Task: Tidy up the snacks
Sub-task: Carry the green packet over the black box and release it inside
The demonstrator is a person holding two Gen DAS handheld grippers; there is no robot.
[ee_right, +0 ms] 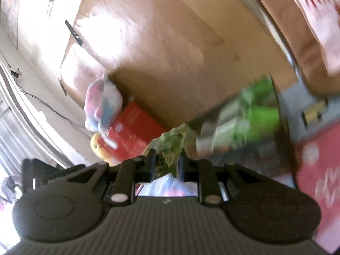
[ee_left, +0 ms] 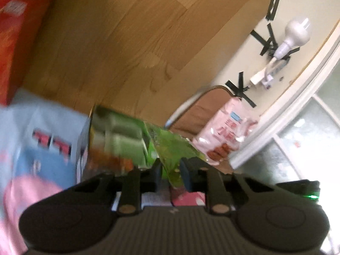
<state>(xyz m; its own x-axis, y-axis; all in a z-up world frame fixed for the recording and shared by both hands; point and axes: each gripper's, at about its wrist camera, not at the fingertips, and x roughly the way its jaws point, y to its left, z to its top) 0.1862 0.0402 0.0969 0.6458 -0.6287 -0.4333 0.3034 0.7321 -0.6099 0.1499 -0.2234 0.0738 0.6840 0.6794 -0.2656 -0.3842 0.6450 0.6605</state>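
A green snack bag (ee_left: 136,140) is held between both grippers above the wooden floor. My left gripper (ee_left: 171,171) is shut on one crimped end of the bag. My right gripper (ee_right: 166,162) is shut on the other crimped end, and the bag (ee_right: 240,116) stretches away to the right, blurred. A pink snack bag (ee_left: 225,131) lies in a brown basket (ee_left: 199,108) at the right in the left wrist view. A light blue and pink bag (ee_left: 38,144) is close at the left.
A red box (ee_left: 14,31) stands at the far left; it also shows in the right wrist view (ee_right: 133,131) beside a pink-and-blue pack (ee_right: 102,104) and a yellow item (ee_right: 96,145). A white bulb (ee_left: 295,34) is taped to the wall. A red pack (ee_right: 318,182) is at the right.
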